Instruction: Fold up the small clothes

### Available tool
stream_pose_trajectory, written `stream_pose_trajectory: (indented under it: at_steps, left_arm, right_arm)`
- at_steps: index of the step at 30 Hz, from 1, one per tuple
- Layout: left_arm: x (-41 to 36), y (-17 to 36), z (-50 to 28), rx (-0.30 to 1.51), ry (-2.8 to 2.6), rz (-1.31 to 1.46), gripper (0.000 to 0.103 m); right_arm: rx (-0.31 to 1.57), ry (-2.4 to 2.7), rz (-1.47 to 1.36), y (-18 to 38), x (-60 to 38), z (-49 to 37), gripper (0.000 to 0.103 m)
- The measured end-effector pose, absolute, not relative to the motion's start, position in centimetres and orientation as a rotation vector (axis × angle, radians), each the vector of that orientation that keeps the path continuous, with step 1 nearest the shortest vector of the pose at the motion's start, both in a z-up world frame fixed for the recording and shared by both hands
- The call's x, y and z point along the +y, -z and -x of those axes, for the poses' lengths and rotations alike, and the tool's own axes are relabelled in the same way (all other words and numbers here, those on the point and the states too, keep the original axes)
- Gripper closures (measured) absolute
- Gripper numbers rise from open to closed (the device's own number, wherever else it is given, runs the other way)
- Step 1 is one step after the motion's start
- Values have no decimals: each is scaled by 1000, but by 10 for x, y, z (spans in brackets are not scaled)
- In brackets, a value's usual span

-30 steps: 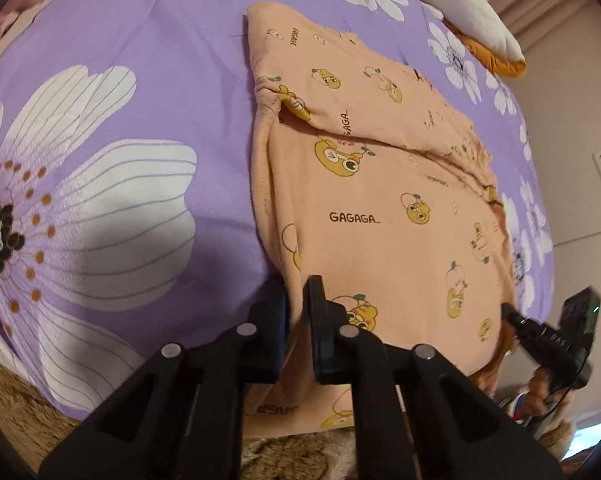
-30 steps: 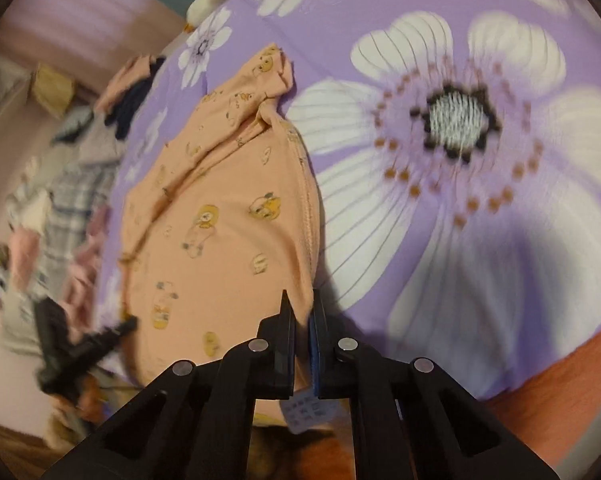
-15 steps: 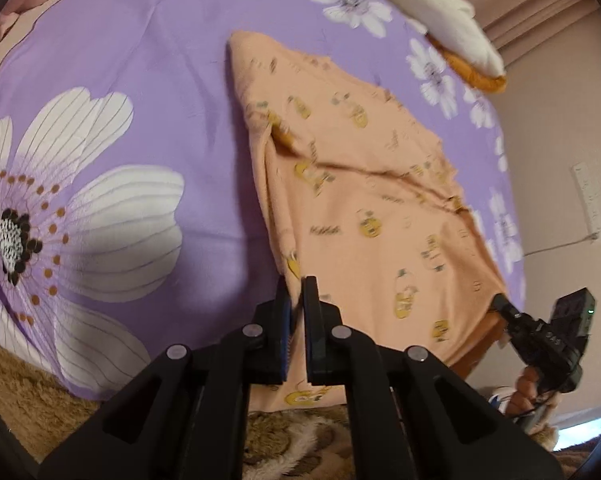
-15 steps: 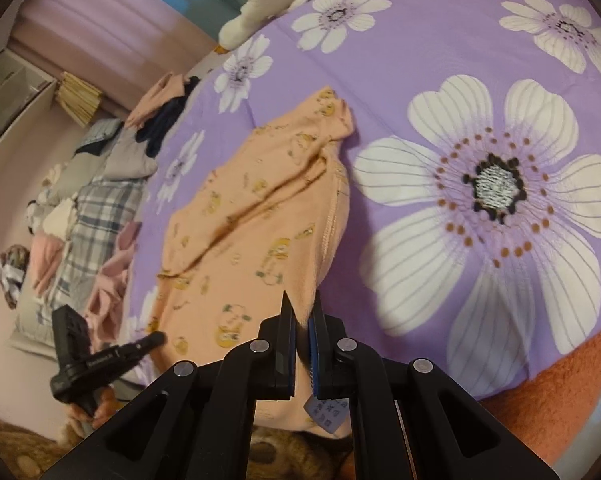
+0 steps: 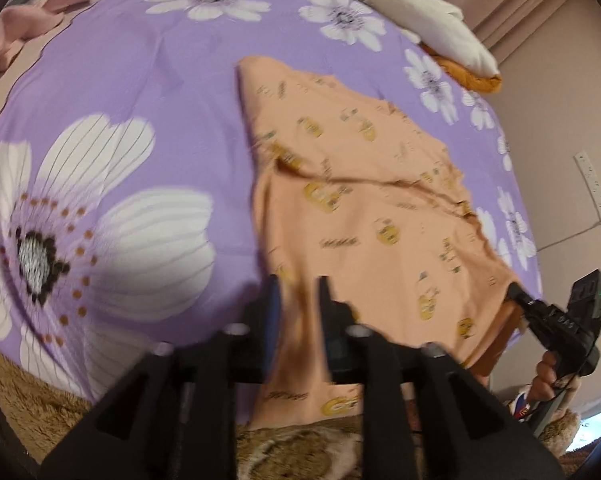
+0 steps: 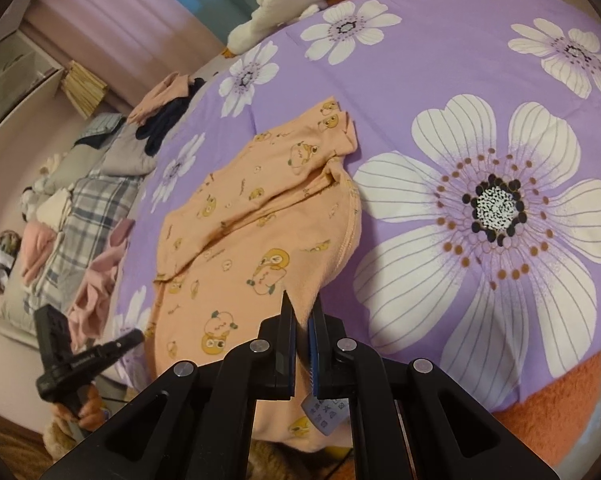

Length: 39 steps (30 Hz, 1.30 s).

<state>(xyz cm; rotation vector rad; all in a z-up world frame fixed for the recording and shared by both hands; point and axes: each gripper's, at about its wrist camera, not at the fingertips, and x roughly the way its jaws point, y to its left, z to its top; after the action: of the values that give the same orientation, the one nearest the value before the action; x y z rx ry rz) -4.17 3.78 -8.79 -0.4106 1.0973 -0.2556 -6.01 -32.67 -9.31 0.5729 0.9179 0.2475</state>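
An orange child's garment (image 5: 360, 208) printed with yellow cartoon figures lies spread on the purple flowered bedspread (image 5: 140, 80), one sleeve folded across its body. My left gripper (image 5: 298, 292) holds over the garment's near left edge; its jaws are opening, with the cloth hanging loose between them. In the right wrist view the garment (image 6: 260, 240) runs up and left from my right gripper (image 6: 300, 312). That gripper is shut on its near right edge, and a white care label (image 6: 324, 416) hangs under the fingers. Each gripper shows in the other's view, with a hand on it.
A white and orange plush (image 6: 300, 4) lies at the head of the bed. Piled clothes and a checked blanket (image 6: 80, 208) lie beyond the bed's left side. A brown fuzzy rug (image 5: 300, 448) and an orange fuzzy cover (image 6: 560, 420) border the near edge.
Both grippers have risen and drawn back, lifting the garment's near edge. The left jaws, shut on the cloth before, now stand apart. The right jaws stay shut on the cloth.
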Motion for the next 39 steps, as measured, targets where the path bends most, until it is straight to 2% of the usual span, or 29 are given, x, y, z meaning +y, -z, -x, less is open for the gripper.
stream_pose_trajectory:
  at_steps: [3, 7, 8, 9, 10, 13, 24, 39]
  left_arm:
    - [35, 104, 52, 1130, 264, 433, 63]
    - [26, 113, 65, 1101, 289, 418, 64]
    - [26, 114, 65, 1099, 301, 428, 73]
    - [25, 117, 63, 1110, 336, 463, 102]
    - [23, 122, 60, 1137, 370, 494, 96]
    - [8, 116, 61, 1108, 346, 411, 99]
    - [8, 55, 51, 934, 404, 466, 99]
    - [40, 36, -9, 899, 317, 561, 98]
  right_arm:
    - [901, -276, -545, 93, -325, 62, 96]
    - [892, -299, -538, 95, -325, 64, 96]
    - [894, -300, -544, 97, -326, 65, 96]
    - [896, -300, -552, 98, -327, 65, 96]
    - [896, -302, -560, 99, -328, 65, 96]
    - [872, -315, -565, 96, -329, 65, 96]
    - [772, -340, -571, 63, -332, 58, 96]
    - [771, -274, -553, 47, -343, -5, 96]
